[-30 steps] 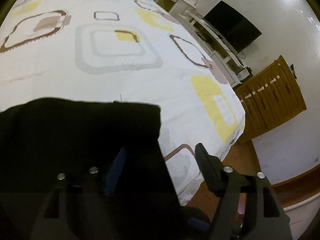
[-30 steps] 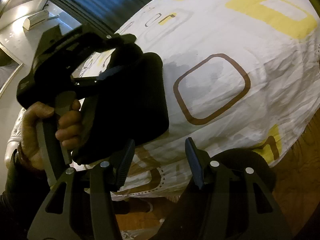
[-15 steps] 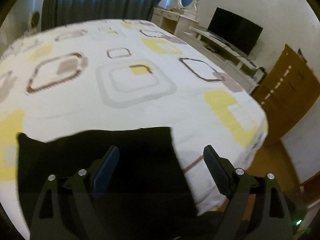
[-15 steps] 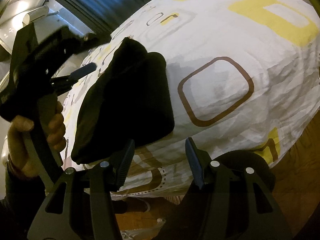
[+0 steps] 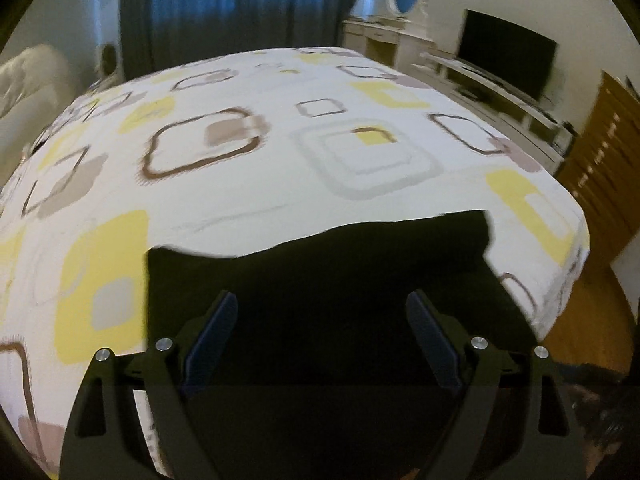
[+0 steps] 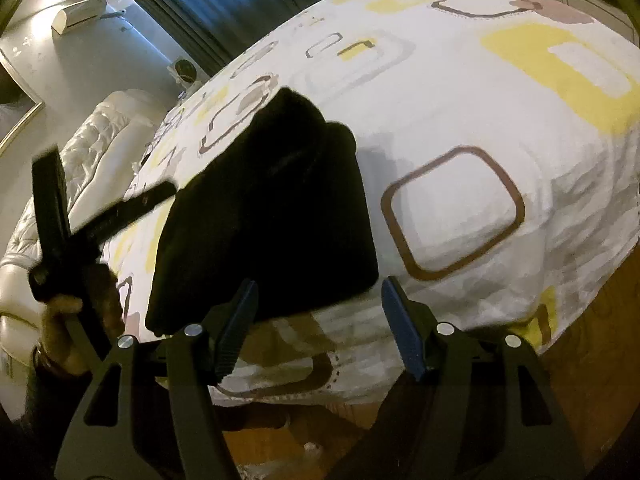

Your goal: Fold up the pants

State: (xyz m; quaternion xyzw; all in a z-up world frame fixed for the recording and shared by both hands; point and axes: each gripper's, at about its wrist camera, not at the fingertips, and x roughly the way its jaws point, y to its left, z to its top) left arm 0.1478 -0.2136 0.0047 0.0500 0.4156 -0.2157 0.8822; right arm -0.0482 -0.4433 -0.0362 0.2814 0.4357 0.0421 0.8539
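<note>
The black pants point(image 5: 340, 264) lie folded in a compact block near the front edge of the bed point(image 5: 280, 184); they also show in the right wrist view point(image 6: 272, 220). My left gripper point(image 5: 322, 304) is open and empty, raised above the pants. In the right wrist view the left gripper point(image 6: 72, 220) is off to the left of the pants, held in a hand. My right gripper point(image 6: 316, 292) is open and empty, just off the bed's front edge, below the pants' near side.
The bed point(image 6: 480, 100) has a white cover with yellow and brown squares. A TV point(image 5: 506, 60) on a white stand and a wooden cabinet point(image 5: 600, 152) stand to the right. Dark curtains point(image 5: 240, 12) hang behind. Wooden floor point(image 6: 592, 340) lies below the bed edge.
My left gripper has let go of the pants, lifted and drawn back and left. The pants now lie flat. My right gripper has barely moved.
</note>
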